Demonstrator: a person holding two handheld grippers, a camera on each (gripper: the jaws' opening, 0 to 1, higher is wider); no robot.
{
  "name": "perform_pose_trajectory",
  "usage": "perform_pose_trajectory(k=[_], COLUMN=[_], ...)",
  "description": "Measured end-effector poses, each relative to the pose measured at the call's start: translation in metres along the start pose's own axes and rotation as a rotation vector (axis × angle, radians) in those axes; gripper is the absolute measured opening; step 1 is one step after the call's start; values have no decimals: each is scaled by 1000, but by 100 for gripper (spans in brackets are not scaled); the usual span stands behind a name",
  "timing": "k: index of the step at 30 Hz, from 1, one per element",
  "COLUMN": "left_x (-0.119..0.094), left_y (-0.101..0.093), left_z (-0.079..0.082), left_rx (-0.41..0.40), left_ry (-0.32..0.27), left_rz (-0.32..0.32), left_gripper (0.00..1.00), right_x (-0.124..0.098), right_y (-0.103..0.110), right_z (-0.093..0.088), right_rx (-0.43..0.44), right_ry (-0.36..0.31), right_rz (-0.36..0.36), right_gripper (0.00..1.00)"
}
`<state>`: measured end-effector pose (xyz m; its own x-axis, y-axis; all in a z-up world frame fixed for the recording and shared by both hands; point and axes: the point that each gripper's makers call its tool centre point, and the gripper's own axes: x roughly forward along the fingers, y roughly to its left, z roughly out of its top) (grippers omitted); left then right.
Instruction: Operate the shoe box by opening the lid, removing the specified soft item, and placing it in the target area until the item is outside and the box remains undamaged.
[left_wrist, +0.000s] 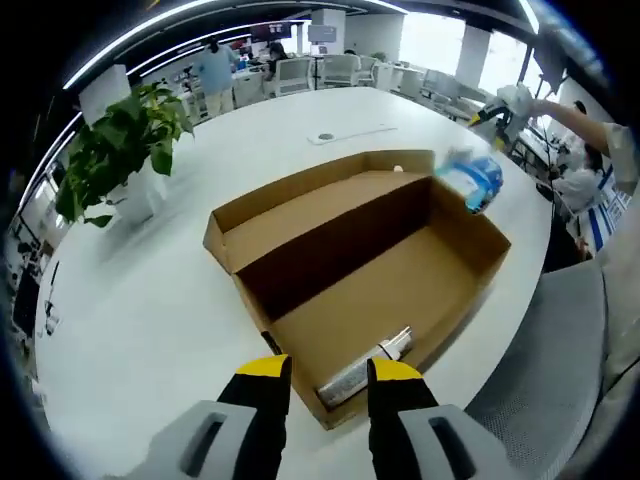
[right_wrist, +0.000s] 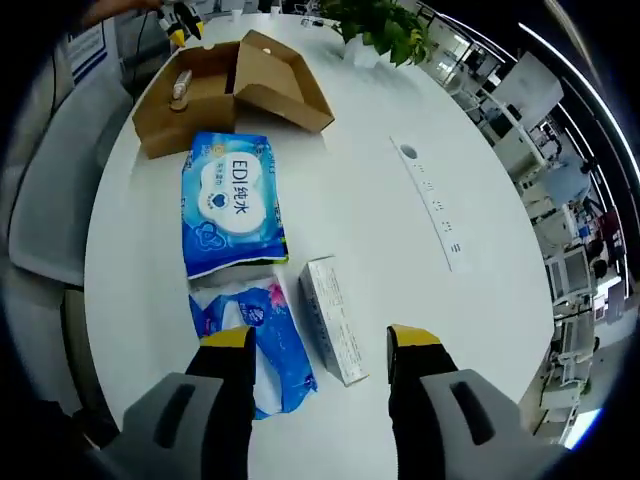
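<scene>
Right gripper view: open, empty right hand-held gripper, wipes pack lengthwise toward shoe box.

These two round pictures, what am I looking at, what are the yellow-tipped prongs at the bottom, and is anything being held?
A person holds a two-jaw gripper in each hand, and a fisheye camera rides on each. The prongs are each gripper's own jaws. In the left gripper view, the left gripper stands open over an open cardboard shoe box with a silvery packet inside, on a white table beside a potted plant. In the right gripper view, the right gripper stands open above a small blue wipes pack and a white carton; a larger blue pack lies beyond. Neither gripper holds anything.
</scene>
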<state>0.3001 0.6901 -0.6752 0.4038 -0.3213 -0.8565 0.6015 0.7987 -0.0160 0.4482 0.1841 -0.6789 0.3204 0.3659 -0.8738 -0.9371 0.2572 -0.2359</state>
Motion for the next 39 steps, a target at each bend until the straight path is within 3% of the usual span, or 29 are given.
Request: perform_pose_trajectory(k=[9,22,26,39], left_x=[20,42,49,68], left_y=[-17,-25,-24,-25], left_z=[-1,5,-7,-22], left_rx=[168,320,378,541], left_ry=[88,166,234,347], left_rz=[-144,-284,-316,-380], left_gripper=[37,45,48,48], right_x=[-31,-58,-63,-73], right_y=[26,80,98,138], right_z=[24,43,43,44], right_rx=[137,305,343,409], right_ry=[-131,-261,-286,-316], right_rz=[-73,-94,-95,-109], right_gripper=[73,95,96,96])
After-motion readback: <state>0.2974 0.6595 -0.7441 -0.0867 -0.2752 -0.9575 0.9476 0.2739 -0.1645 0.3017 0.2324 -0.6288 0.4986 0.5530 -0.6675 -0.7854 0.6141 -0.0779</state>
